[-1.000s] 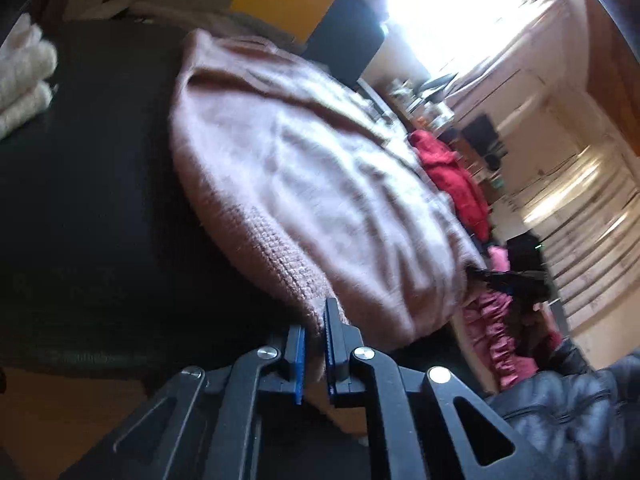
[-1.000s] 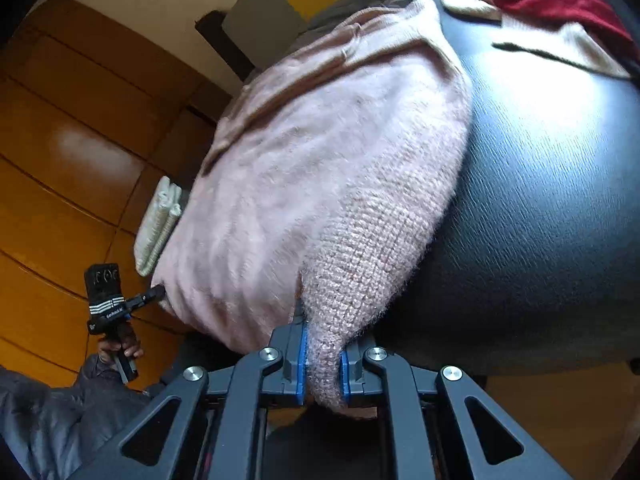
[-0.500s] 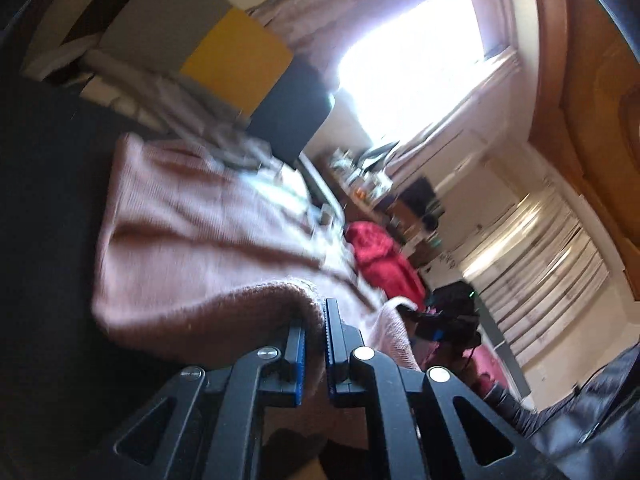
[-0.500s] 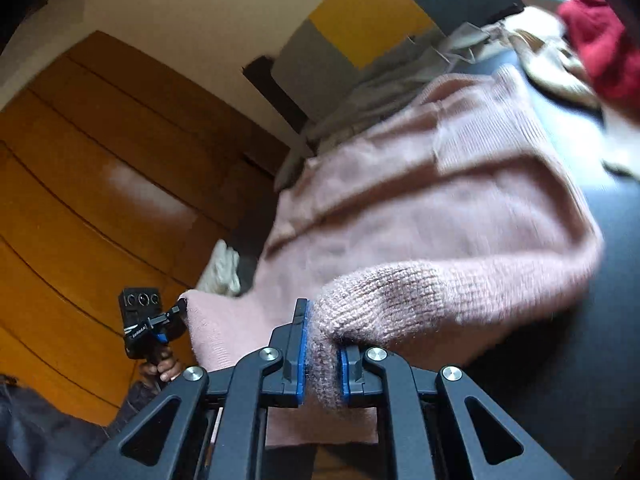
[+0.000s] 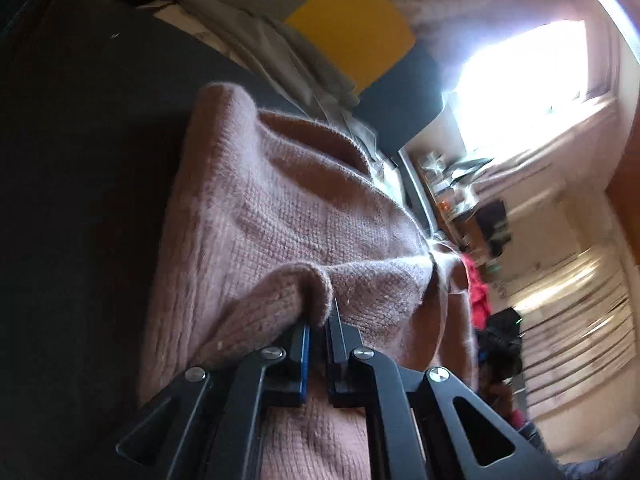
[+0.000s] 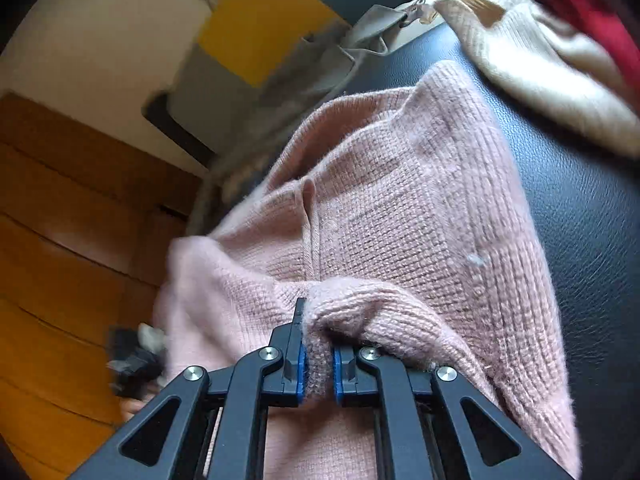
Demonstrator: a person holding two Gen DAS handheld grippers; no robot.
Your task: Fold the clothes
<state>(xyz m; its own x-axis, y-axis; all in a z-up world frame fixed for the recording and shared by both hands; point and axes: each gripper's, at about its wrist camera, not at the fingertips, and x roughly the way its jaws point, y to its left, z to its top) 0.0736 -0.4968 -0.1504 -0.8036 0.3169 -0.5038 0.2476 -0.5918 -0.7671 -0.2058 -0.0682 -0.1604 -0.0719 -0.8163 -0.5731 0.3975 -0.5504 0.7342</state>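
A pink knitted sweater (image 5: 288, 208) lies on a black leather surface (image 5: 80, 160). My left gripper (image 5: 318, 328) is shut on the ribbed hem at one corner and holds it over the sweater's body. My right gripper (image 6: 318, 340) is shut on the other hem corner of the same sweater (image 6: 400, 208), also carried over the body toward the collar end. The hem edge is folded up off the black surface (image 6: 580, 220). The far collar opening shows in the left wrist view.
A cream knit (image 6: 540, 60) and a red garment (image 6: 592, 4) lie at the far right of the surface. Grey cloth (image 5: 280, 52) and a yellow and grey cushion (image 5: 352, 28) lie behind. A bright window (image 5: 520, 88) and wooden panels (image 6: 60, 240) surround.
Both grippers have lifted the hem and carried it forward over the sweater toward the collar. The sweater lay flat before and is now doubled over.
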